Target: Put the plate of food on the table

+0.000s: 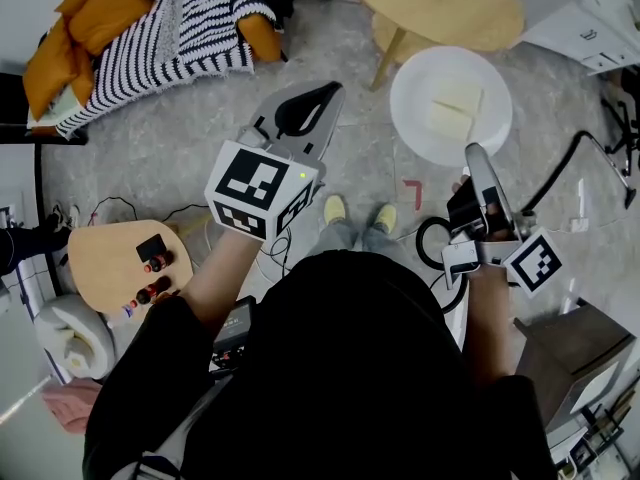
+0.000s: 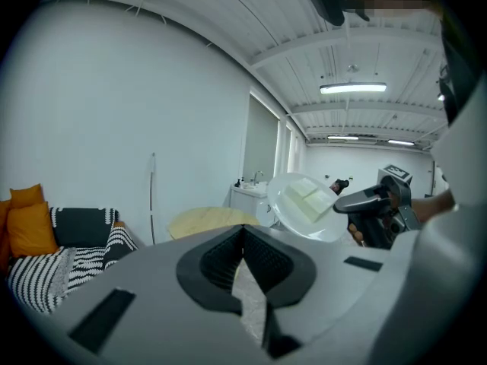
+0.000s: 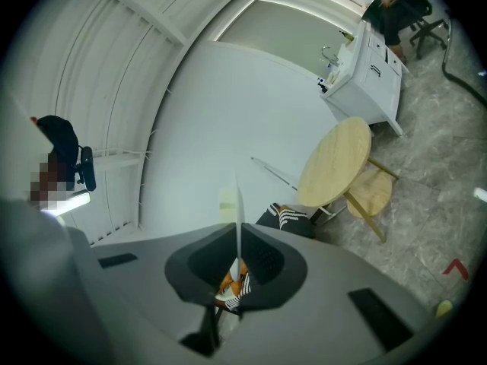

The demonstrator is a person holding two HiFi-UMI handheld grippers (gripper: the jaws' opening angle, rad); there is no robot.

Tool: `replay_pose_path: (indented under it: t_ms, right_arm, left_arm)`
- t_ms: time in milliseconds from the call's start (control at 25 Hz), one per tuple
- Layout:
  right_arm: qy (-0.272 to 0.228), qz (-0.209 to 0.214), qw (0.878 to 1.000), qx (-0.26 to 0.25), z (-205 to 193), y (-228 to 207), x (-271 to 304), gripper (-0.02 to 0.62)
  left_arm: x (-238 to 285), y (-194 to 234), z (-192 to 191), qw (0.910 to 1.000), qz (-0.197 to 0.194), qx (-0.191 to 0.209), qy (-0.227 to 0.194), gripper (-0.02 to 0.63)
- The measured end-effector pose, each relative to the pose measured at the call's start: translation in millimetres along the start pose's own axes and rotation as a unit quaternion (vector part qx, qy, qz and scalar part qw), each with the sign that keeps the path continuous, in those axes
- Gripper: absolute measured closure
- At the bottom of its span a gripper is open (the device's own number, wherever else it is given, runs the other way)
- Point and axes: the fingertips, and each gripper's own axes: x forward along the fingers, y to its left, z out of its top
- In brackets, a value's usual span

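A white plate [image 1: 450, 103] carrying pale square pieces of food [image 1: 455, 108] is held up in the air, and my right gripper [image 1: 473, 155] is shut on its near rim. In the right gripper view the plate [image 3: 238, 204] shows edge-on as a thin white line between the jaws. The round wooden table [image 1: 440, 3] stands just beyond the plate, with a lower wooden stool [image 1: 398, 34] under it. My left gripper [image 1: 330, 93] is raised to the left of the plate, shut with nothing in it. From the left gripper view the plate [image 2: 308, 204] hangs ahead at the right, above the table [image 2: 213, 220].
A sofa with orange cushions and a striped blanket [image 1: 150, 28] lies at the far left. A small wooden side table [image 1: 115, 263] bearing a black device is at my left. Cables [image 1: 590, 153] and a red mark [image 1: 413, 193] lie on the grey floor. A brown box [image 1: 570, 348] stands at my right.
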Motion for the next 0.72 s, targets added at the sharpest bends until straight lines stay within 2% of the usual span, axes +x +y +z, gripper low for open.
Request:
replay_pose_path:
  t_ms: [400, 720]
  right_arm:
    - [-0.01, -0.004, 1.0, -0.007, -10.7, 18.0, 14.8, 0.577]
    - [-0.009, -0.004, 1.0, -0.011, -16.3, 25.6, 14.6, 0.576]
  left_arm:
    - [-12.5, 18.5, -1.1, 0.9999, -0.012, 0.003, -0.004, 0.598]
    - [-24.5, 23.3, -0.3, 0.9999, -0.007, 0.0, -0.012, 0.599]
